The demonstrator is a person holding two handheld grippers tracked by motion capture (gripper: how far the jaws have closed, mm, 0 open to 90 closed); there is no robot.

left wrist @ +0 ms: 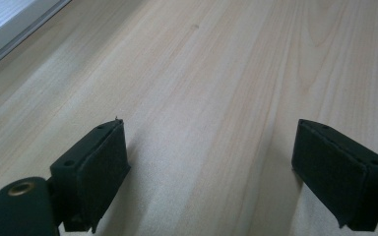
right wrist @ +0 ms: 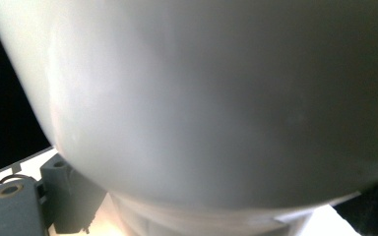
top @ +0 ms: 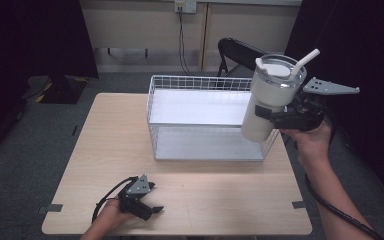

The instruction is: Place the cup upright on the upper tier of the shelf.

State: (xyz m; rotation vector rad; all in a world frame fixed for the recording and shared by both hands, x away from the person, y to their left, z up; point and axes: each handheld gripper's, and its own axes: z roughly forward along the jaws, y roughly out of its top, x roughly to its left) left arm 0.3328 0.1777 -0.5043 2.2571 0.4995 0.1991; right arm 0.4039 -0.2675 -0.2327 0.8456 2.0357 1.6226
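A white tumbler (top: 270, 97) with a lid and a white straw (top: 304, 62) hangs in the air over the right end of a white wire basket (top: 205, 117). My right gripper (top: 272, 116) is shut on the tumbler's body from the right side, and the cup tilts slightly. In the right gripper view the tumbler (right wrist: 216, 98) bulges close between the jaws. My left gripper (top: 150, 205) rests low at the table's front left, open, with bare wood between its pads (left wrist: 103, 167).
The wire basket stands in the middle of the light wooden table (top: 115, 150), with a white shelf panel (top: 200, 107) inside it. A black folding chair (top: 240, 52) stands behind the table. Dark curtains hang at both sides.
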